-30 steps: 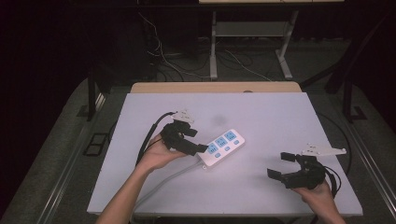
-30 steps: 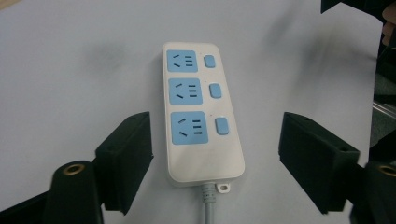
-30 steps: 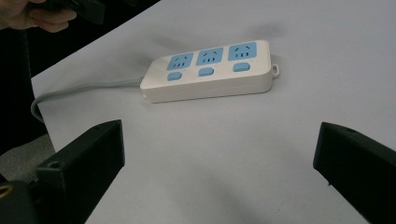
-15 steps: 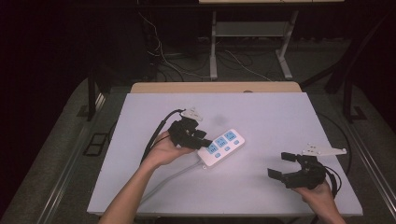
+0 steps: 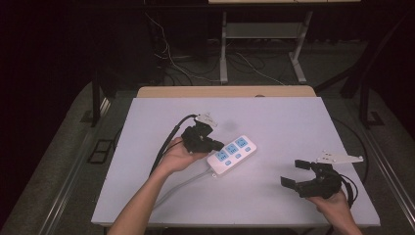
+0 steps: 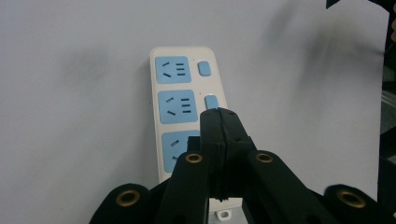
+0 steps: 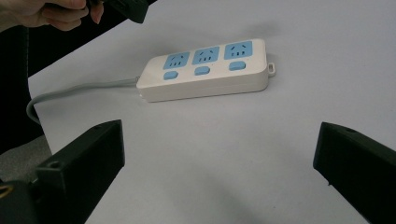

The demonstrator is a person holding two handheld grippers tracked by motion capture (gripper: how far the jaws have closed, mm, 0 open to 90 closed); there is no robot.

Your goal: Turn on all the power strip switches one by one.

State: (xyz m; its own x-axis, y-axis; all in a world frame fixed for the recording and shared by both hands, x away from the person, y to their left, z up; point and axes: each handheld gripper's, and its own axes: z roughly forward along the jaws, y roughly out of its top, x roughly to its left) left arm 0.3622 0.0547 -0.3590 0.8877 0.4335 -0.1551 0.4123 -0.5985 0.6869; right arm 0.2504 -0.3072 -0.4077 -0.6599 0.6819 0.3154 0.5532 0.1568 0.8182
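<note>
One power strip [image 5: 232, 154] lies near the middle of the white desk [image 5: 293, 127]: white body, three blue sockets, three blue buttons, grey cord. Left gripper [image 5: 215, 145] sits over its near end, fingers just closed together on nothing. Right gripper [image 5: 292, 173] is well apart, fingers wide open.

A white table [image 5: 293, 127] stands before tangled floor cables [image 5: 176, 58].

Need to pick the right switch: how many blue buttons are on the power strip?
3 on the power strip: one under each socket, cable end, middle, far end.
</note>
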